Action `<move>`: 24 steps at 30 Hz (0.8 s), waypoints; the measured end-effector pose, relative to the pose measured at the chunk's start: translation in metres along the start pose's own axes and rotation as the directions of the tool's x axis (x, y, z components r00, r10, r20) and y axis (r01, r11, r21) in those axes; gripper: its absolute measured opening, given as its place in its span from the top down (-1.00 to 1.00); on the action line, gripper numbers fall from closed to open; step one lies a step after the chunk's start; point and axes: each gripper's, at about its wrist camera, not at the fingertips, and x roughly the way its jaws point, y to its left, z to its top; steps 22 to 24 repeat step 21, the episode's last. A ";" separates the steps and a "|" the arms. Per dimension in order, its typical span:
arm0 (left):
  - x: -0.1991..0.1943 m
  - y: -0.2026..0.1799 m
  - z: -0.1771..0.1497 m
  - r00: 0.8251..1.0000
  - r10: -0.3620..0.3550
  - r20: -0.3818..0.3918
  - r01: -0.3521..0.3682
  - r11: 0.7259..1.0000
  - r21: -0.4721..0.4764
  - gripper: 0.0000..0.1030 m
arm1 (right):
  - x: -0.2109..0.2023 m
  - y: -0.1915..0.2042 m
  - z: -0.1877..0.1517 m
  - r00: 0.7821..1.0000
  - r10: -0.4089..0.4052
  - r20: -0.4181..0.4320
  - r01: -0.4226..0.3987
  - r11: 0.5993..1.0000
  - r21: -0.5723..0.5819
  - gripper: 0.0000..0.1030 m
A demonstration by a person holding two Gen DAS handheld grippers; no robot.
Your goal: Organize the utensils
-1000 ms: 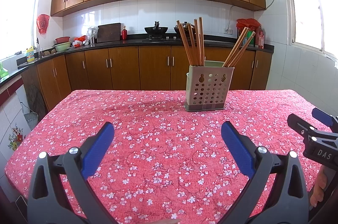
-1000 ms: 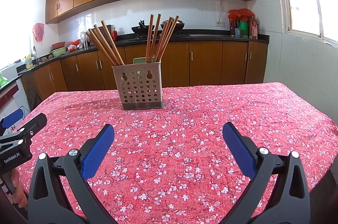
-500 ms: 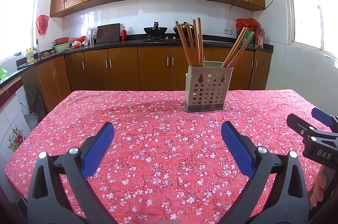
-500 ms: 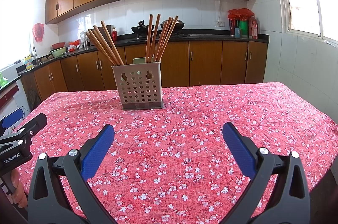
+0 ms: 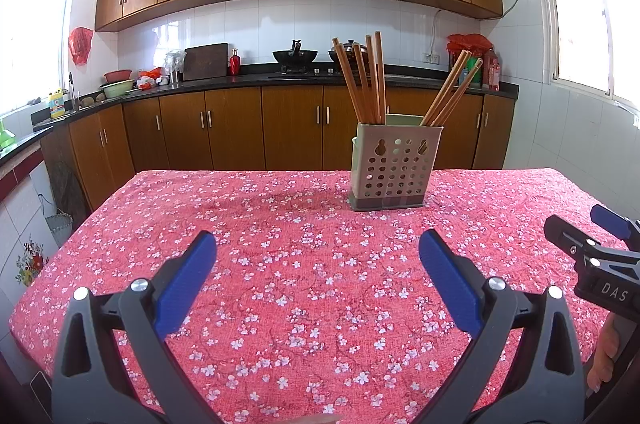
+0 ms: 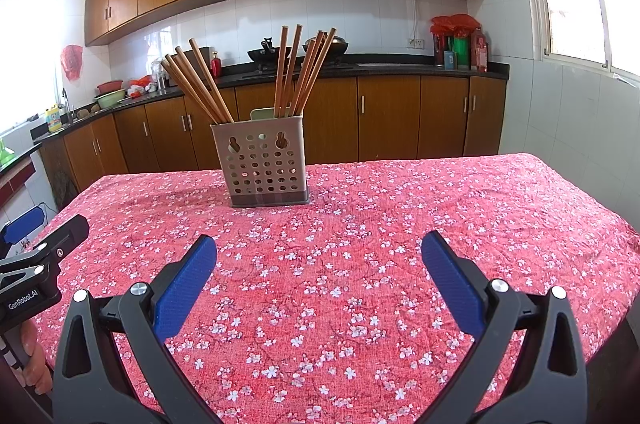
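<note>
In the left wrist view, the left gripper (image 5: pixel 316 256) is spread wide and holds nothing, above the near part of the table (image 5: pixel 280 224). The perforated utensil holder (image 5: pixel 394 164) stands upright toward the far edge, with wooden chopsticks (image 5: pixel 366 80) inside.

In the right wrist view, the right gripper (image 6: pixel 318 258) is also wide apart and empty. The holder stands toward the far edge, left of centre.

Our left gripper (image 5: pixel 318 256) and right gripper (image 6: pixel 319 258) share one build: black triangular plastic arms with cut-out windows, silver screw heads at the pivots, and ribbed blue pads (image 5: pixel 450 280) on the fingers. White lettering marks the bodies: "DAS" on one side, "GenRobot.AI" on the other.
</note>
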 end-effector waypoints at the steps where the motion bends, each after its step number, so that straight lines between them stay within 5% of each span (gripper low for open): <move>1: 0.000 0.000 0.000 1.000 0.000 -0.001 0.000 1.000 -0.001 -0.92 | 0.000 0.000 0.000 1.000 0.000 0.000 0.000 1.000 0.000 -0.97; 24: 0.003 0.004 -0.003 1.000 0.002 -0.014 -0.002 1.000 -0.009 -0.92 | 0.001 0.003 -0.001 1.000 -0.002 -0.005 0.002 1.000 0.014 -0.97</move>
